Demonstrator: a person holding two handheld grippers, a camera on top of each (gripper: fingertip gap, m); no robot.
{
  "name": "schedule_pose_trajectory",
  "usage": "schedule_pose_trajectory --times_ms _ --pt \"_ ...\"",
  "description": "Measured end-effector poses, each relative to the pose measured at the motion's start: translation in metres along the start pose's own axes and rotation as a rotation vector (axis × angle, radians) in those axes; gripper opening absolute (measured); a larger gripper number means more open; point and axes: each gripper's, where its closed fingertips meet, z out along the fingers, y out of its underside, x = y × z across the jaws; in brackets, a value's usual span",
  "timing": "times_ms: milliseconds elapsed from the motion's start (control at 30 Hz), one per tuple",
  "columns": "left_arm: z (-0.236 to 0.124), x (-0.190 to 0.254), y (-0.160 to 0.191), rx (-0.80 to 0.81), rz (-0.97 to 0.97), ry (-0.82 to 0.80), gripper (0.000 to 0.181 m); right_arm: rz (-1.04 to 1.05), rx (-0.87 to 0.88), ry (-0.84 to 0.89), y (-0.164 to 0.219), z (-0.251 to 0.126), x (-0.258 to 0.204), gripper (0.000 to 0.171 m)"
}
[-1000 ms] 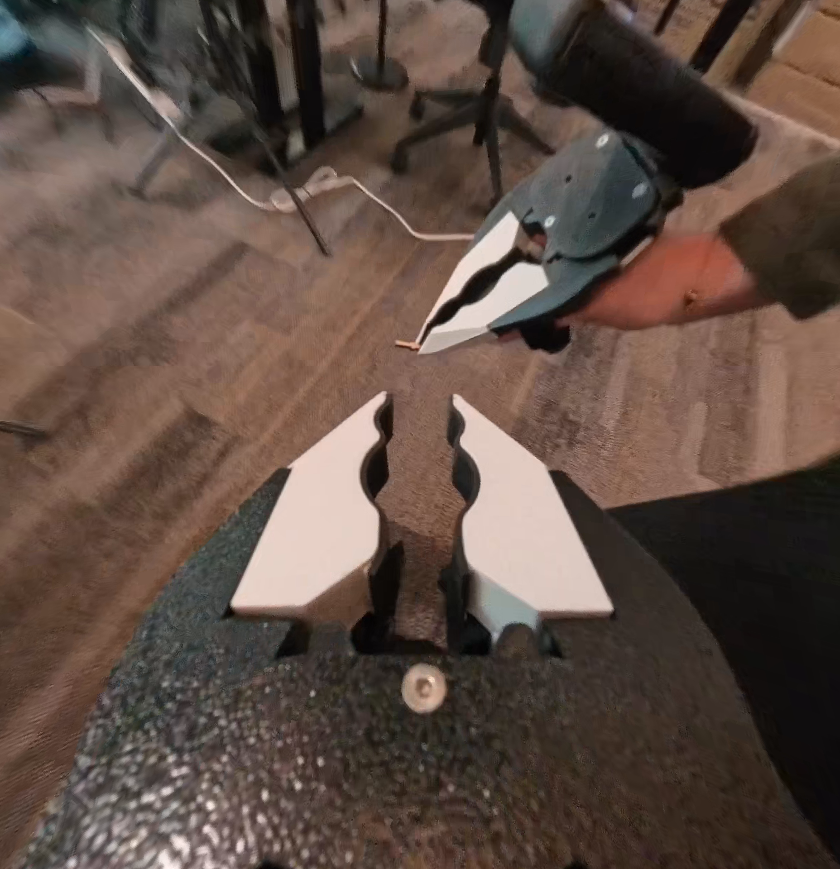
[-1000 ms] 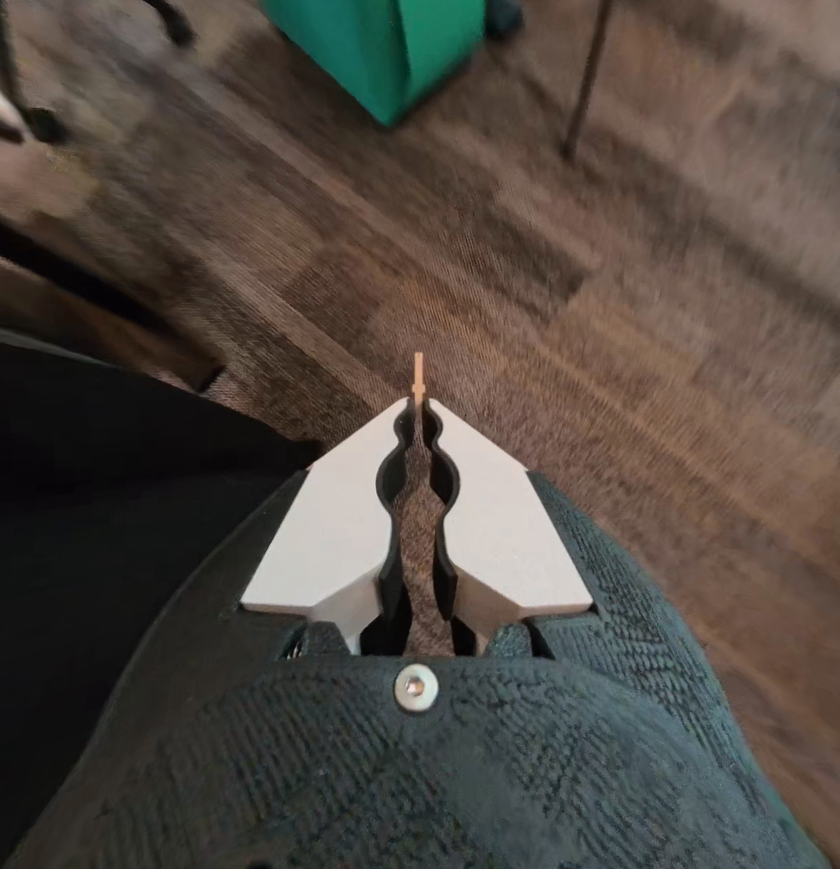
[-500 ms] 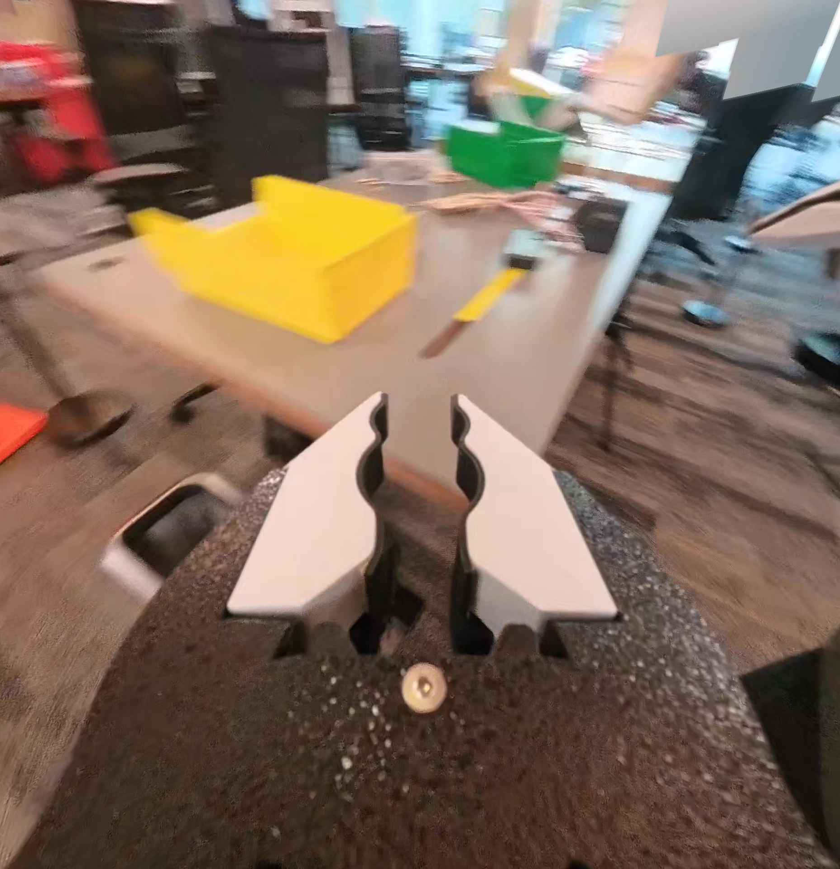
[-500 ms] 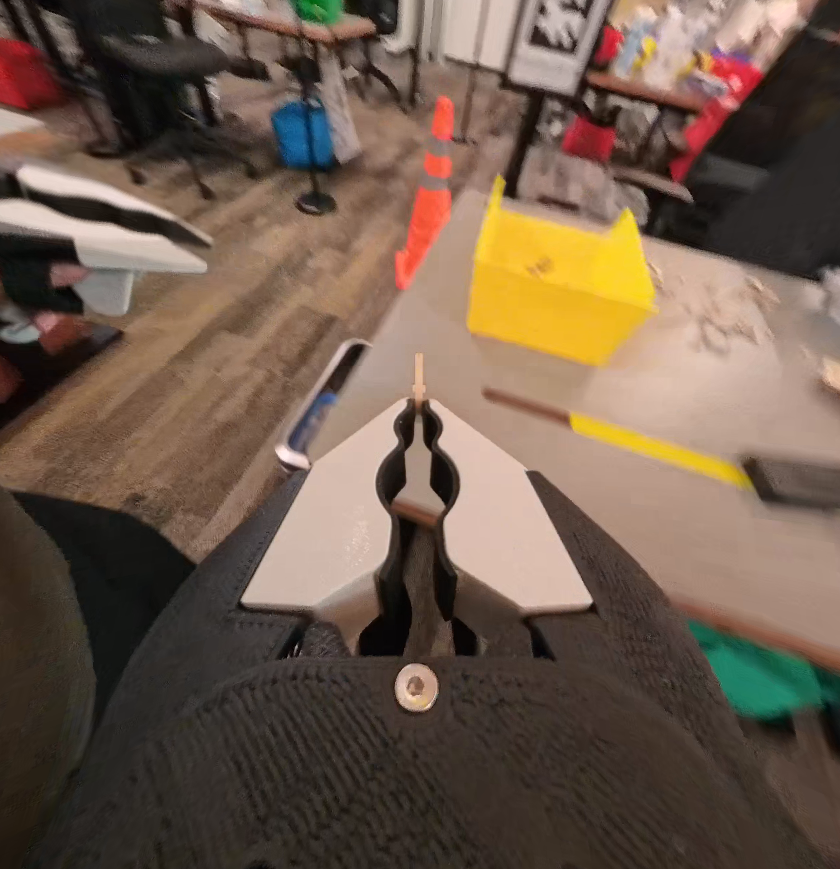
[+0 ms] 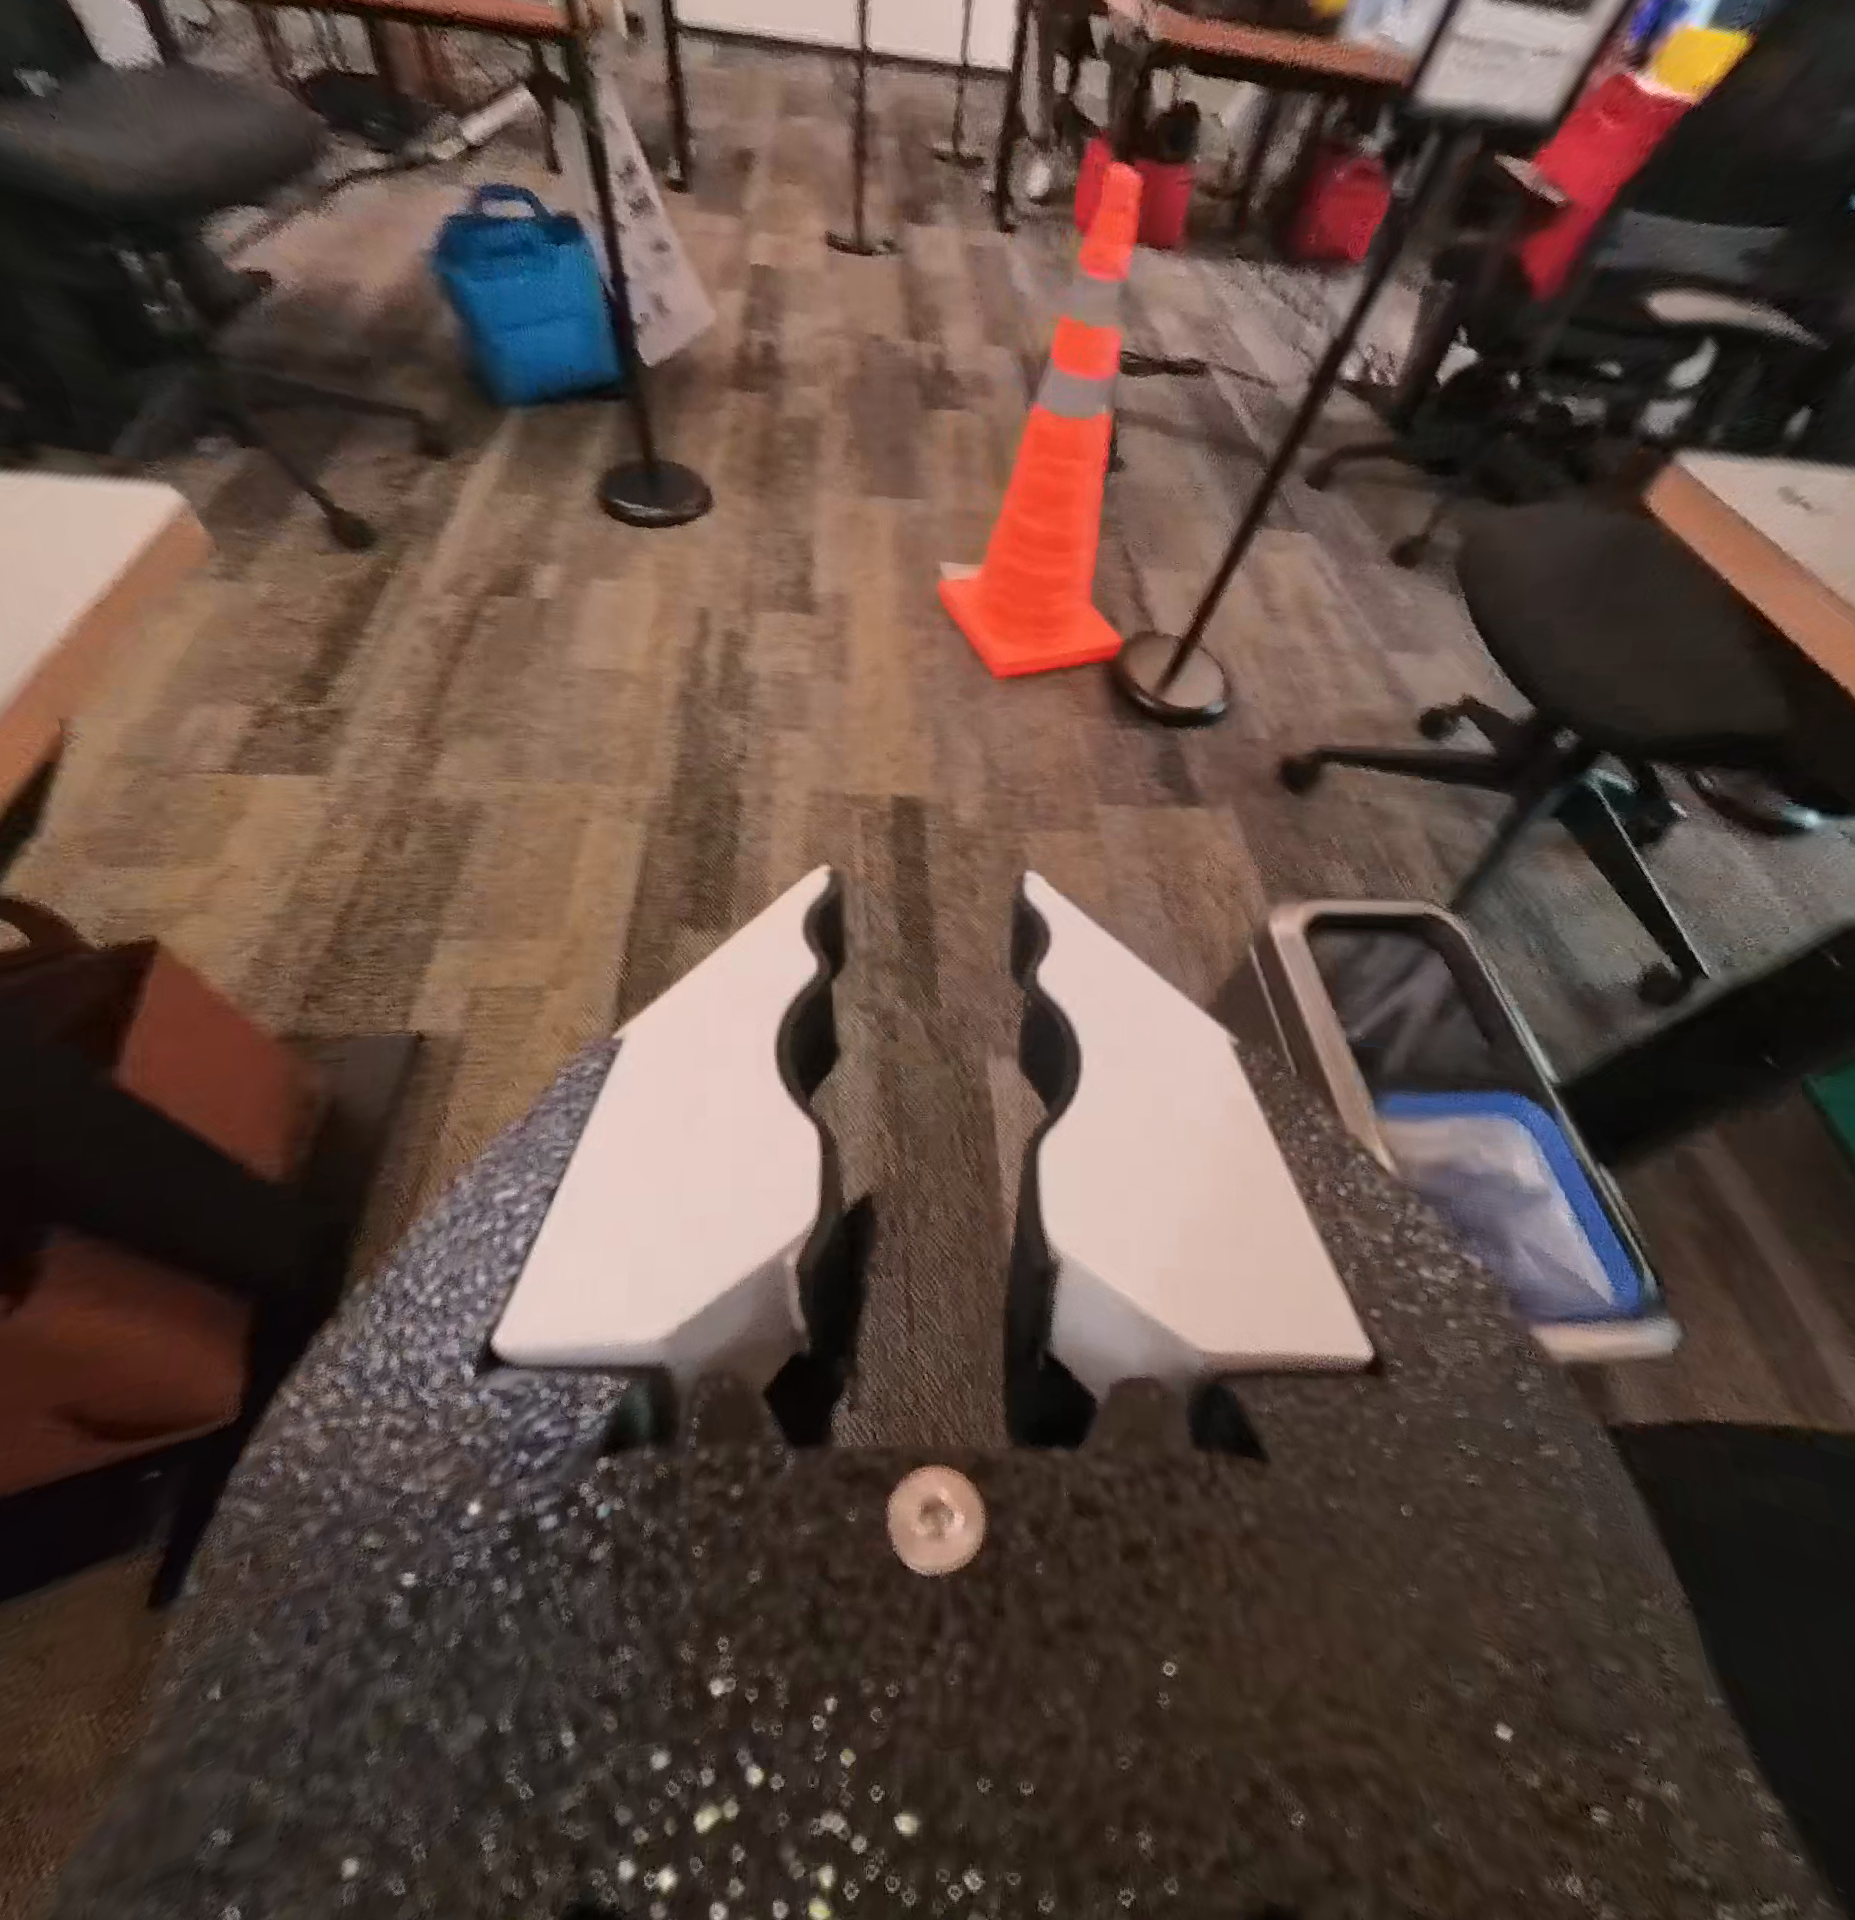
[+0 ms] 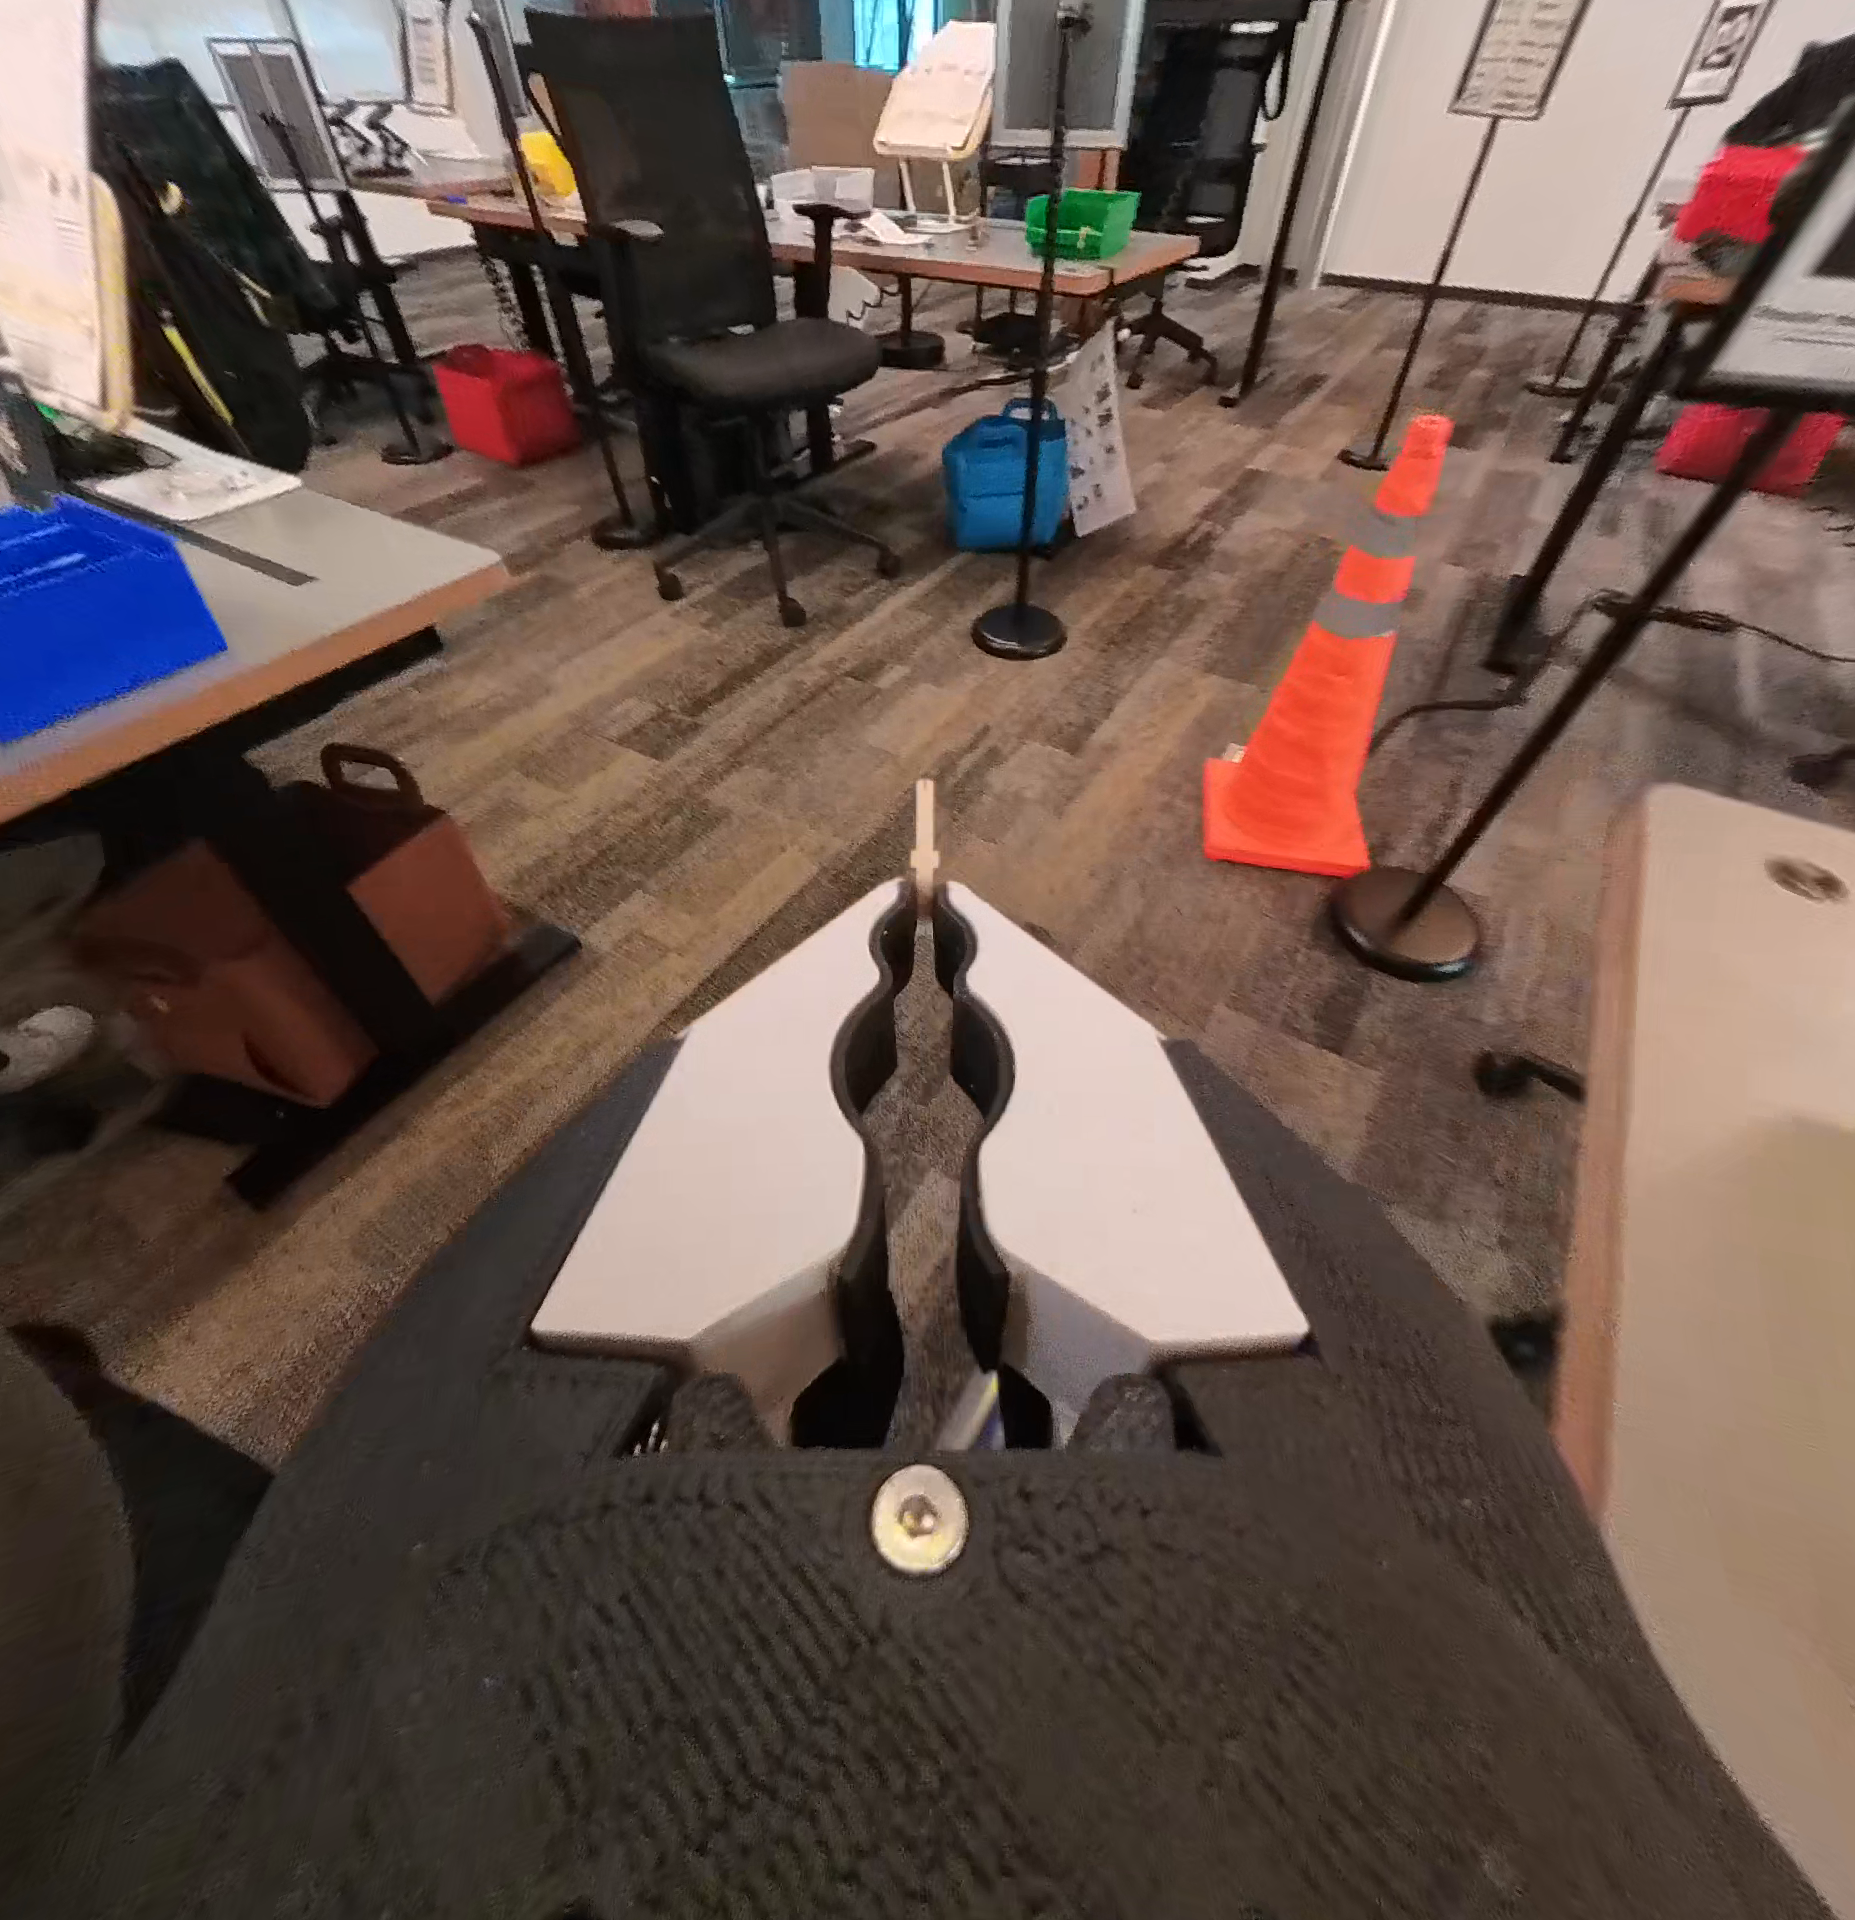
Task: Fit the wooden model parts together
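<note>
My right gripper [image 6: 924, 885] is shut on a small thin wooden model part [image 6: 924, 831], a pale peg that sticks out forward past the fingertips. It is held in the air above the carpet floor. My left gripper [image 5: 928, 883] is open and empty, its white fingers [image 5: 694, 1122] parted with the floor showing between them. Neither gripper shows in the other's view. No other wooden parts are in view.
An orange traffic cone [image 5: 1048, 488] [image 6: 1318, 707] stands ahead. Black pole stands [image 5: 1177, 675] [image 6: 1406, 920], office chairs [image 6: 736, 353] [image 5: 1619, 644], a blue bag [image 5: 523, 301] [image 6: 1001, 478] and a brown bag [image 6: 279, 935] are on the floor. A table edge [image 6: 1733, 1143] is at right, a bin [image 5: 1463, 1132] at lower right. The left gripper's tips are roughly 45 cm from the right gripper's.
Both views have swung from the floor, past the table with the yellow box, to the open room. The right gripper kept its hold on the peg; the left stayed open.
</note>
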Motion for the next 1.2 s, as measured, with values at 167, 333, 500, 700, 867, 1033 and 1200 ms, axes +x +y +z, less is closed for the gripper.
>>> schedule_pose_trajectory --times_ms 167,333,500,700,867,1033,1200 --pt "0.08 -0.067 -0.064 0.097 -0.022 -0.029 0.031 -0.035 -0.03 -0.026 -0.015 0.104 0.0 0.001" --pt "0.185 -0.104 -0.105 0.14 -0.089 0.001 0.032 -0.036 -0.037 -0.047 -0.033 0.237 0.02 0.001" --pt "0.303 -0.152 -0.113 0.024 -0.11 0.022 0.03 -0.006 -0.015 -0.001 -0.065 0.385 0.06 0.001" --pt "0.444 -0.212 -0.177 -0.027 -0.083 -0.005 0.033 -0.052 -0.026 0.054 -0.123 0.511 0.111 0.001" --pt "0.575 -0.209 -0.222 -0.117 -0.053 0.211 0.004 -0.014 -0.027 0.224 -0.136 0.562 0.177 0.001" --pt "0.733 -0.166 -0.284 -0.125 0.149 0.422 0.008 0.077 -0.061 0.413 -0.122 0.589 0.241 0.001" --pt "0.862 -0.036 -0.346 -0.165 0.284 0.768 0.016 0.162 -0.076 0.644 -0.132 0.607 0.309 0.001"
